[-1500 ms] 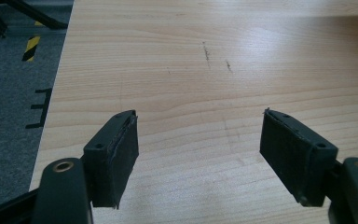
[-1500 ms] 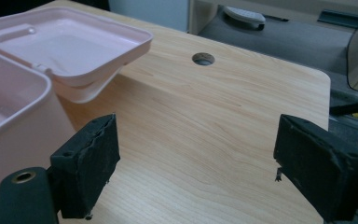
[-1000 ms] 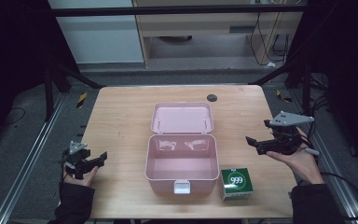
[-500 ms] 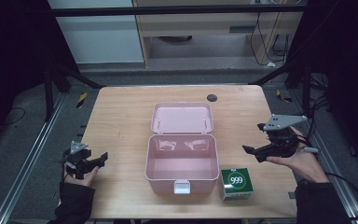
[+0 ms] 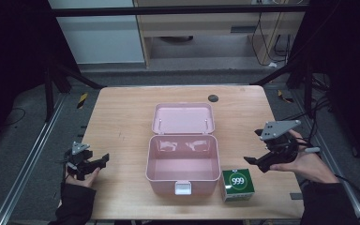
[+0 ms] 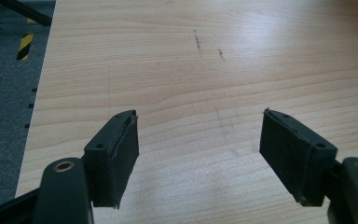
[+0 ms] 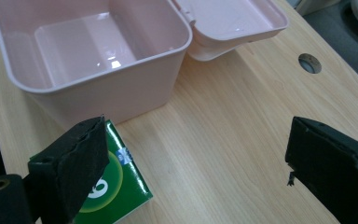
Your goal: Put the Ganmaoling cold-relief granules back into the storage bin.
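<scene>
Gaping wide and empty, the right gripper (image 7: 193, 163) has the green box (image 7: 116, 193) just under its near jaw; it looks light, stiff cardboard, best pinched across flat sides. Beyond stands the open pink case (image 7: 98, 91). Far off, the left gripper (image 6: 200, 154) is likewise spread.

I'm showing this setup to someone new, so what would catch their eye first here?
Probably the open pink box at the middle of the table, lid laid back and nothing visible inside. Next, the green 999 carton just right of its front corner. An open gripper sits at either side: left gripper, right gripper.
</scene>
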`<state>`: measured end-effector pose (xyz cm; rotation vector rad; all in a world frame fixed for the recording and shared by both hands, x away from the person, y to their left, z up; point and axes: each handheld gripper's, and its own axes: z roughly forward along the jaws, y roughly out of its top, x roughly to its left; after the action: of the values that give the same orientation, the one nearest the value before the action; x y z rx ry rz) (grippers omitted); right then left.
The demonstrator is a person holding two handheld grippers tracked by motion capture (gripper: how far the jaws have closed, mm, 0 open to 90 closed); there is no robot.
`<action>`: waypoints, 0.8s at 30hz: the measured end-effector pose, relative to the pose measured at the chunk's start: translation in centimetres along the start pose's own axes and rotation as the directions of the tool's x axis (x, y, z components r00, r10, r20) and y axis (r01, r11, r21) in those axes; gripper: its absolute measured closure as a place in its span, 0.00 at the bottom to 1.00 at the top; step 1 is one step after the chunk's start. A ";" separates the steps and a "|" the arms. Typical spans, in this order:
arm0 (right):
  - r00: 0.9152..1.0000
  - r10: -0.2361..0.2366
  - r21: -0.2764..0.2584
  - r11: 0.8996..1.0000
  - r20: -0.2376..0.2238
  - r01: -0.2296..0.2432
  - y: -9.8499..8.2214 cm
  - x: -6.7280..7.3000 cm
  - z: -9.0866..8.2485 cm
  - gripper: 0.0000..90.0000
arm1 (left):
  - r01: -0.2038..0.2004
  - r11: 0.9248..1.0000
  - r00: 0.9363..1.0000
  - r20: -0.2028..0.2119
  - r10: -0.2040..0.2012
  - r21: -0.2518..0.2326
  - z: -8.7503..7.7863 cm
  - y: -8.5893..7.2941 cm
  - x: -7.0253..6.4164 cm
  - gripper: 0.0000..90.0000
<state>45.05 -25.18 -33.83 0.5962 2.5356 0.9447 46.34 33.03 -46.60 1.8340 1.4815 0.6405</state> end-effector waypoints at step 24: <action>0.974 -0.161 0.184 0.964 -0.161 0.190 0.1 2.4 1.8 0.04 | -0.010 1.000 1.000 0.003 0.010 0.007 0.1 0.0 -0.1 0.31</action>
<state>43.93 -22.95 -35.52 0.3591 2.7803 0.7006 46.37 32.88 -46.63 1.8481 1.4749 0.6385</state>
